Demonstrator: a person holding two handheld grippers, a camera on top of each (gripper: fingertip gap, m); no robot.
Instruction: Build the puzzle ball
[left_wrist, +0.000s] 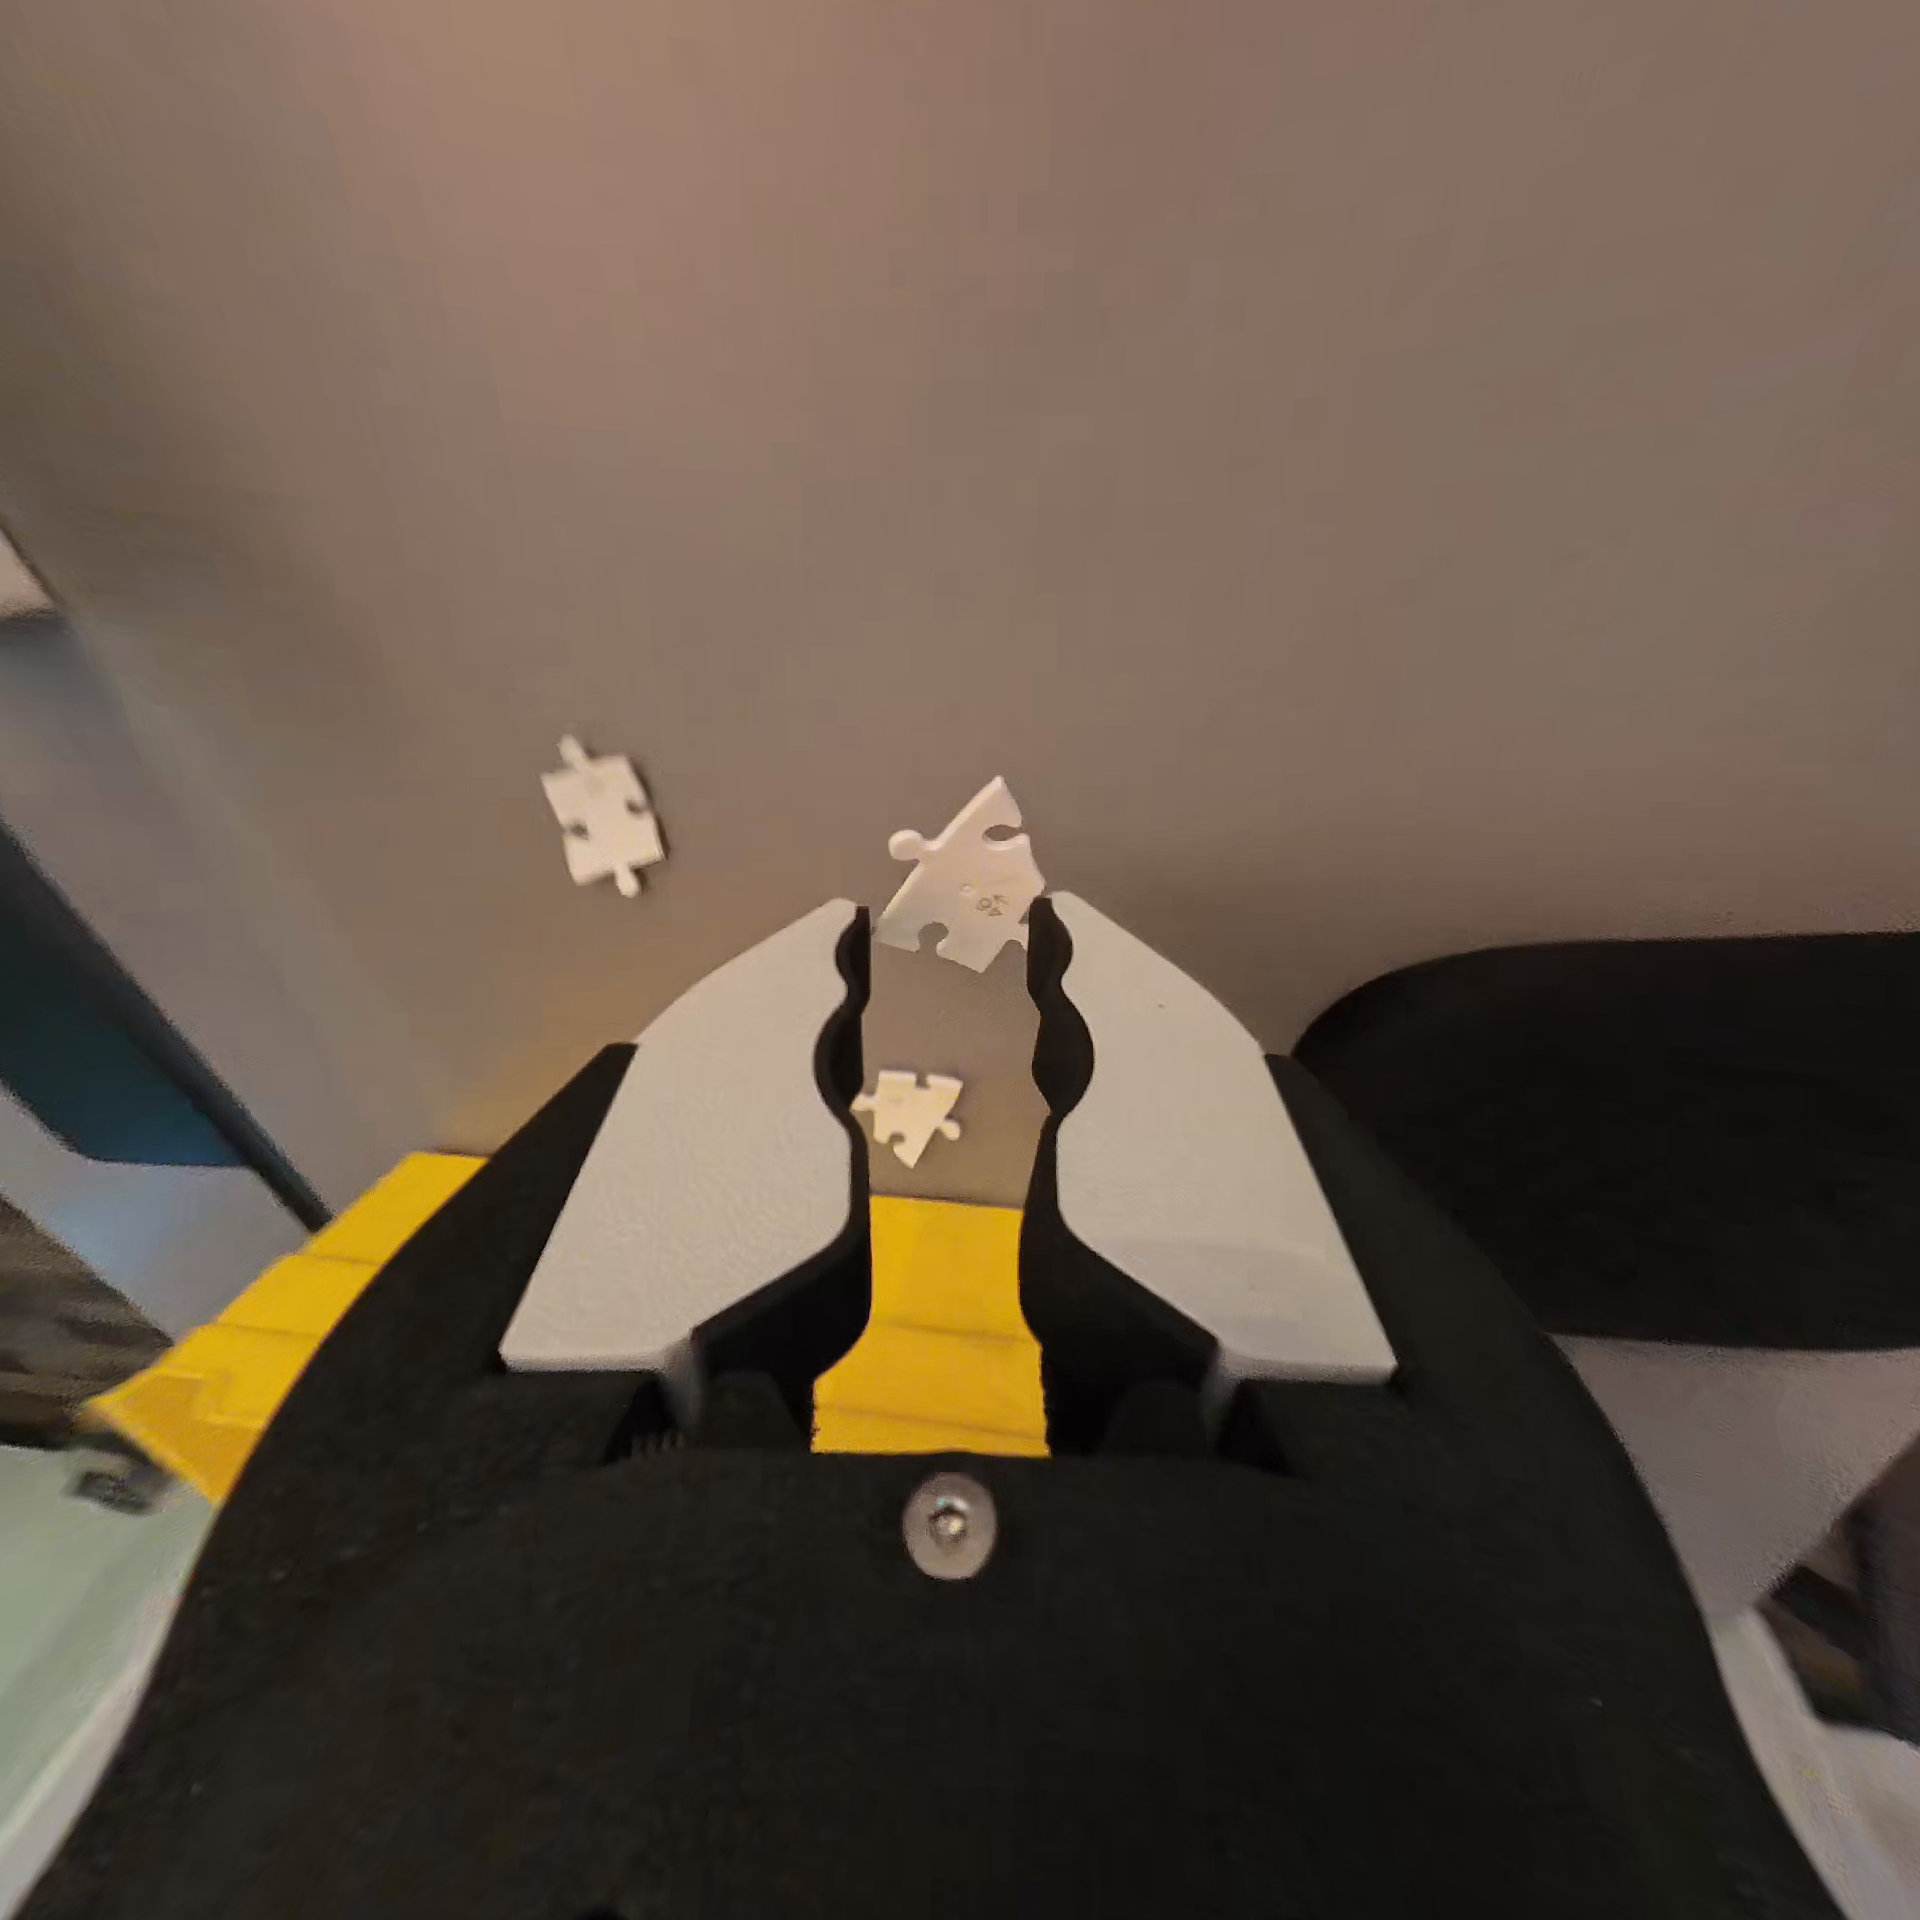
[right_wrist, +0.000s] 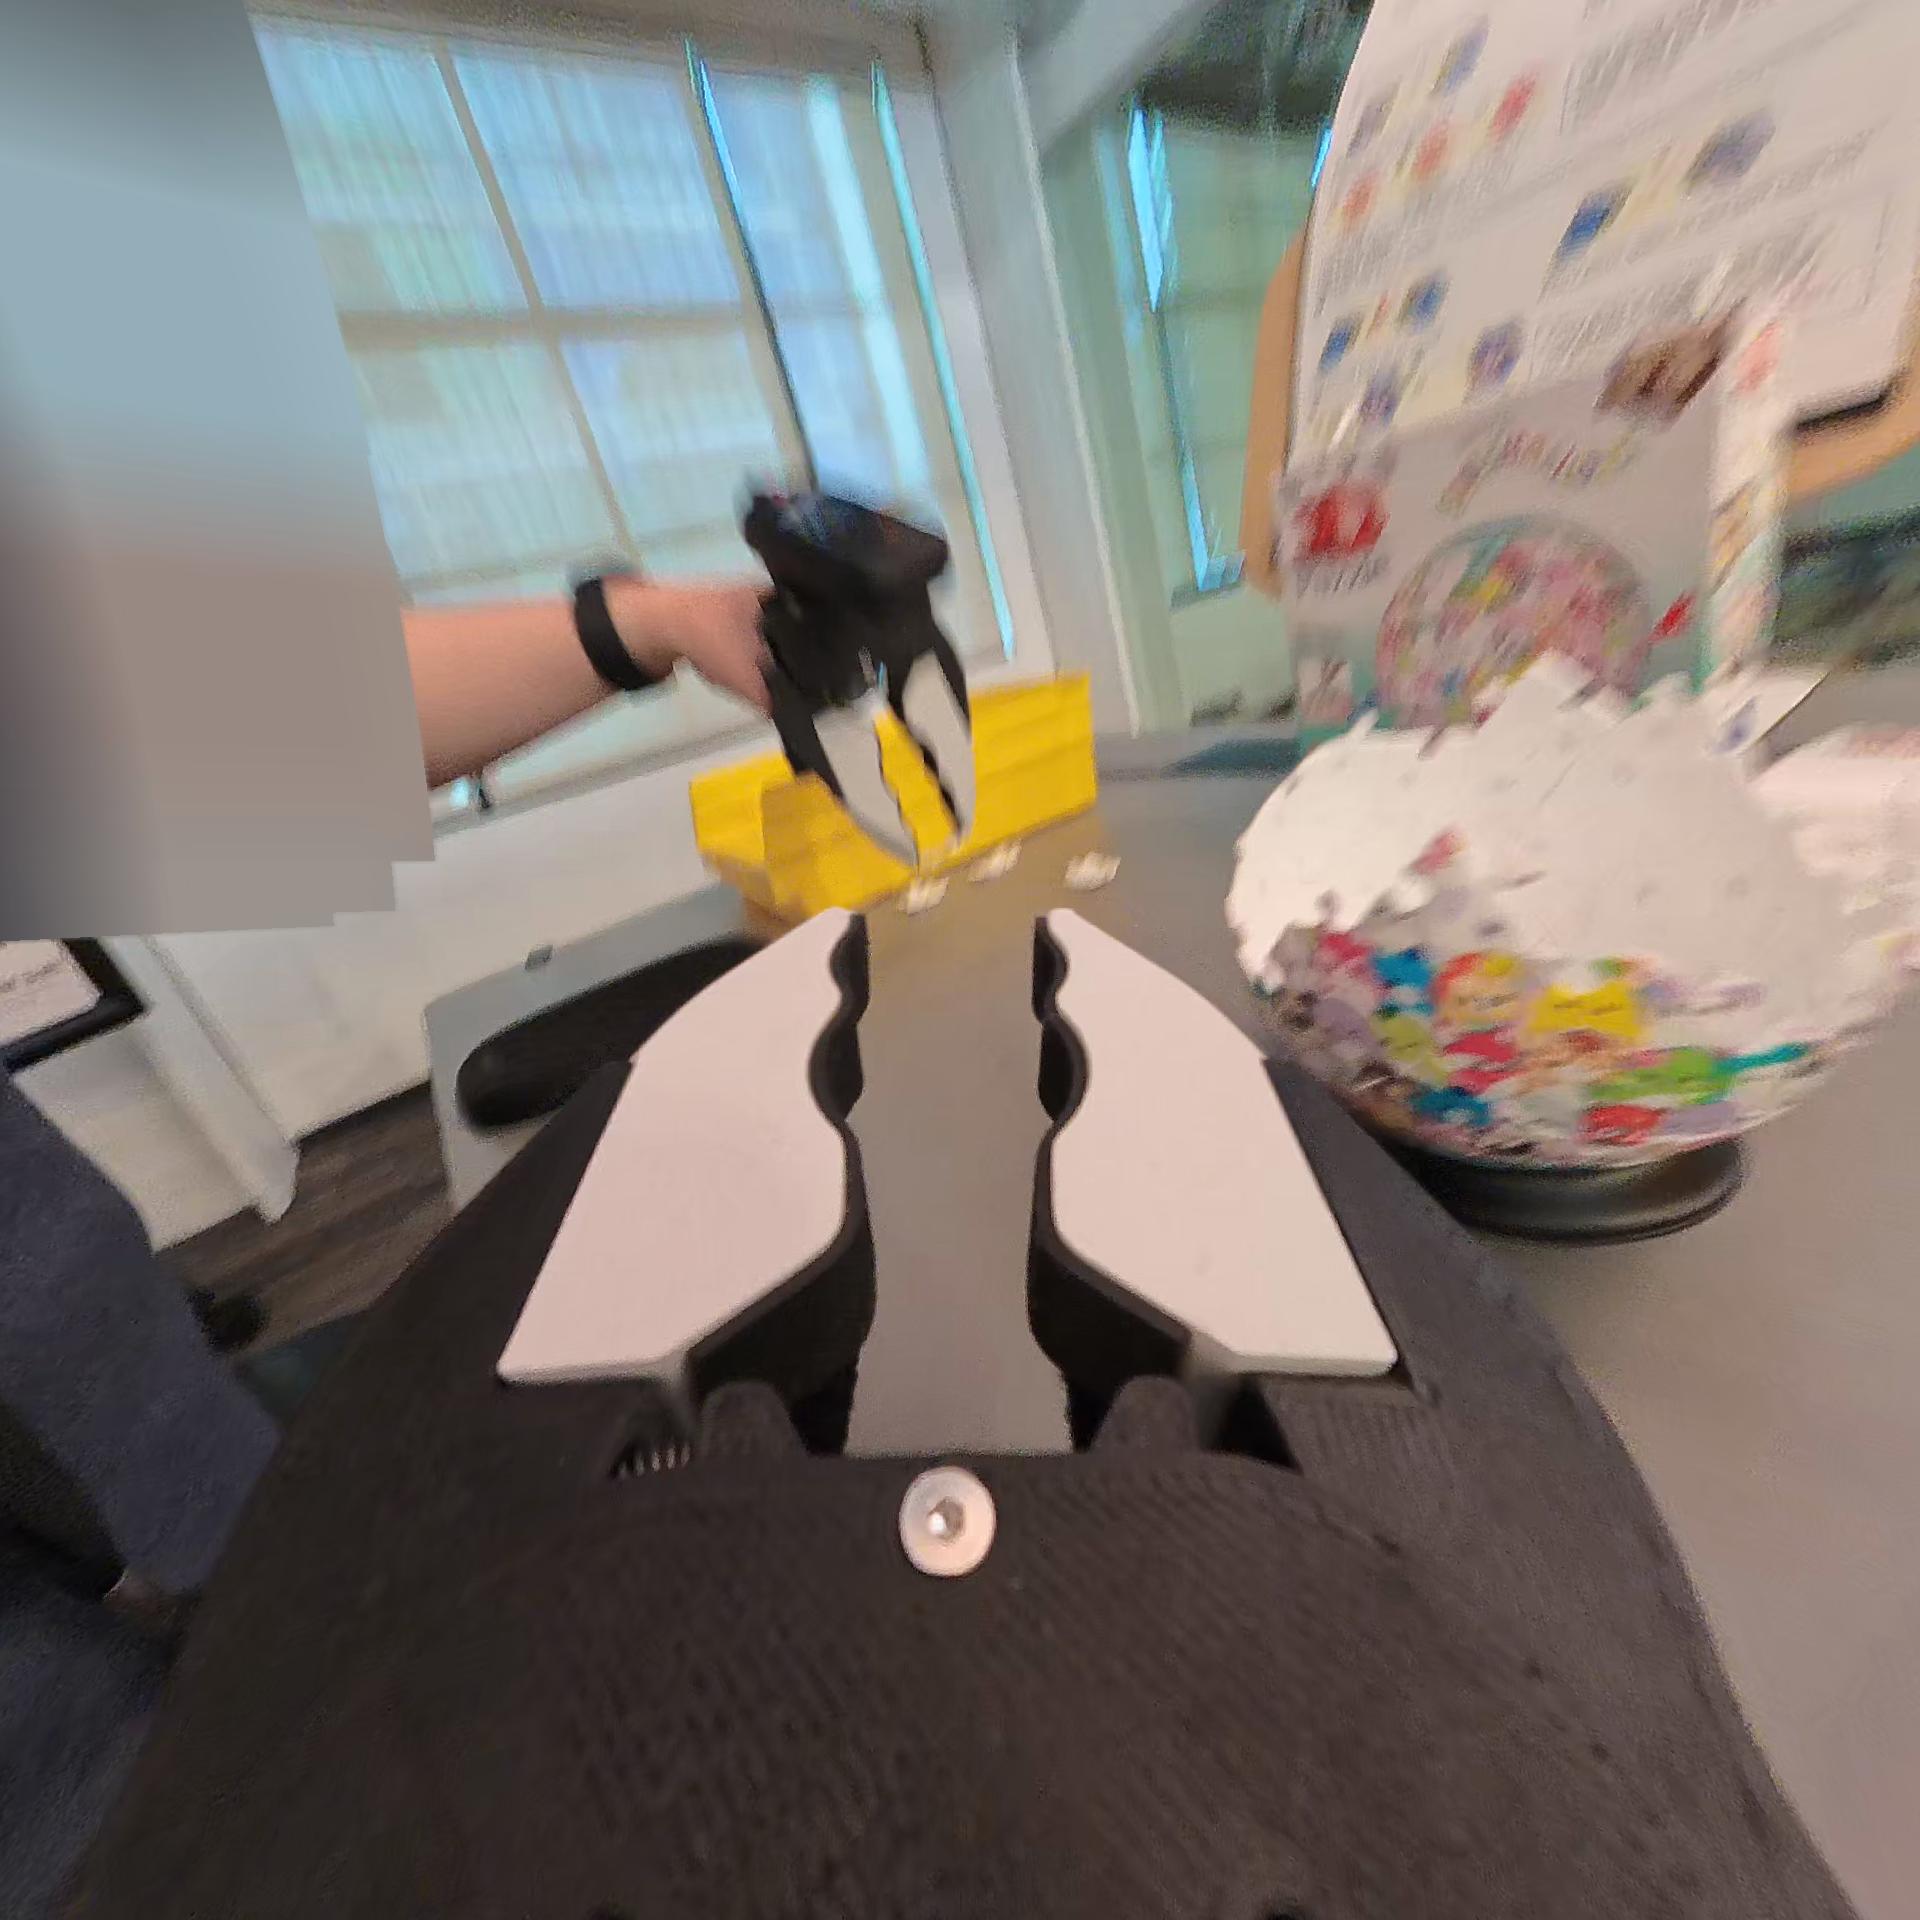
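1. A large grid-paned window (right_wrist: 582, 343) is filling the far wall in the right wrist view, letting pale daylight in, and a narrower window (right_wrist: 1174, 343) is showing to its right.
2. A white pillar (right_wrist: 1049, 343) is standing between the two windows.
3. A grey tabletop (left_wrist: 1039, 468) is spreading across most of the left wrist view, taking a warm tint from the light.
4. A black chair armrest (left_wrist: 1621, 1132) is lying just beside the tabletop's near edge.
5. Dark wood flooring (right_wrist: 332, 1216) is showing at lower left in the right wrist view, with a dark blue upholstered seat (right_wrist: 94, 1330) beside it.
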